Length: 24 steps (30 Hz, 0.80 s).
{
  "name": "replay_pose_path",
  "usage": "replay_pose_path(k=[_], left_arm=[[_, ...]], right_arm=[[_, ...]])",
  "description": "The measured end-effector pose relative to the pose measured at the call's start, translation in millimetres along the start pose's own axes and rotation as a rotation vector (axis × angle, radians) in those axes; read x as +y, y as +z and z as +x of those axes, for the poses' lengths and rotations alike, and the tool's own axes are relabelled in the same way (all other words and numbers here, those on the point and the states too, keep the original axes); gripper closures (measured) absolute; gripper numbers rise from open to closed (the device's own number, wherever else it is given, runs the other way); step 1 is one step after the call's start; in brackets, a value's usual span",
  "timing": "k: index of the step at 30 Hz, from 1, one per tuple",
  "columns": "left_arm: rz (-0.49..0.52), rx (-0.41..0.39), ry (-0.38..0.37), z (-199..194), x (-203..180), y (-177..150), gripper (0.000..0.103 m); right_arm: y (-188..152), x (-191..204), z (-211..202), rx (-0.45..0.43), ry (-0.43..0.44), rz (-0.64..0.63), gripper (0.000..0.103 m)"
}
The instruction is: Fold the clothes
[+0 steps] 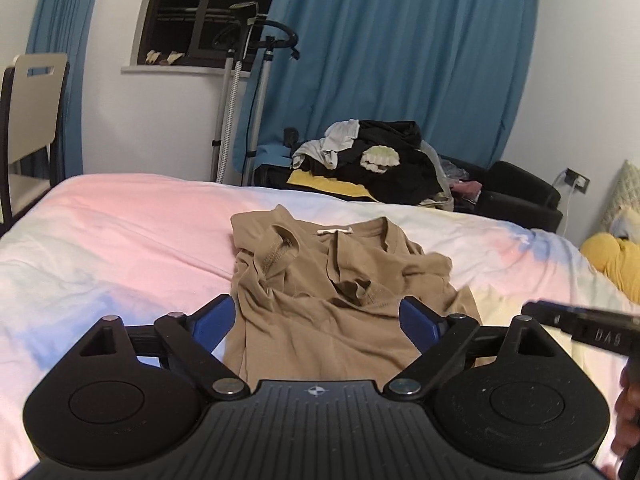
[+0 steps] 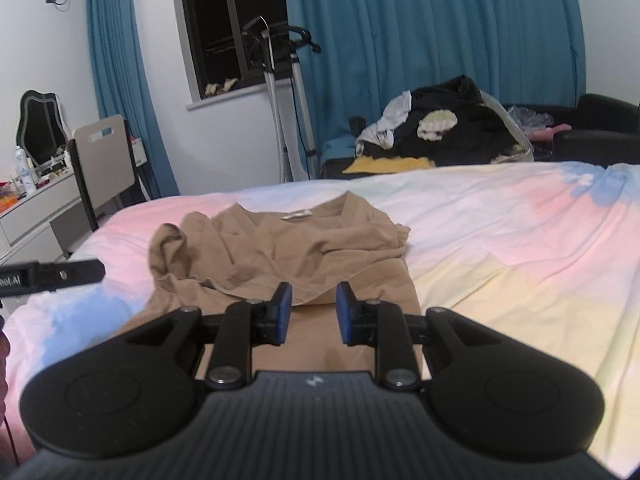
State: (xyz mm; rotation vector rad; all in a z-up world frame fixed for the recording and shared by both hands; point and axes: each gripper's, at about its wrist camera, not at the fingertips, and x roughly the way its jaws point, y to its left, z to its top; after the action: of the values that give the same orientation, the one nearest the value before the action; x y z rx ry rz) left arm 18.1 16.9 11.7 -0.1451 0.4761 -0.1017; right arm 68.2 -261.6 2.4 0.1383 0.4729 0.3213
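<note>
Tan T-shirt [image 1: 340, 292] lying half-folded on bed [image 1: 120, 232]; left tongs [image 1: 316, 320] gaping wide, right tongs [image 2: 313, 312] narrowly parted, both gripping nothing; laundry pile [image 1: 380, 164] waiting.

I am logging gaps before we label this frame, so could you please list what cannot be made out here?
- Tan shirt hem: both views, hidden behind each gripper's body.
- Neck label text: too small and blurred.
- Clothes pile contents: both views, items overlap.
- Outside the window: dark.
</note>
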Motion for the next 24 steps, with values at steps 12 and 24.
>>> replay_pose_path(k=[12, 24], left_arm=[[-0.012, 0.009, -0.009, -2.4, 1.9, -6.1, 0.009], [-0.136, 0.109, -0.024, 9.7, 20.3, -12.6, 0.009]], right_arm=[[-9.7, 9.1, -6.1, -0.001, -0.007, -0.026, 0.077], [-14.4, 0.1, -1.3, 0.006, -0.008, 0.005, 0.043]])
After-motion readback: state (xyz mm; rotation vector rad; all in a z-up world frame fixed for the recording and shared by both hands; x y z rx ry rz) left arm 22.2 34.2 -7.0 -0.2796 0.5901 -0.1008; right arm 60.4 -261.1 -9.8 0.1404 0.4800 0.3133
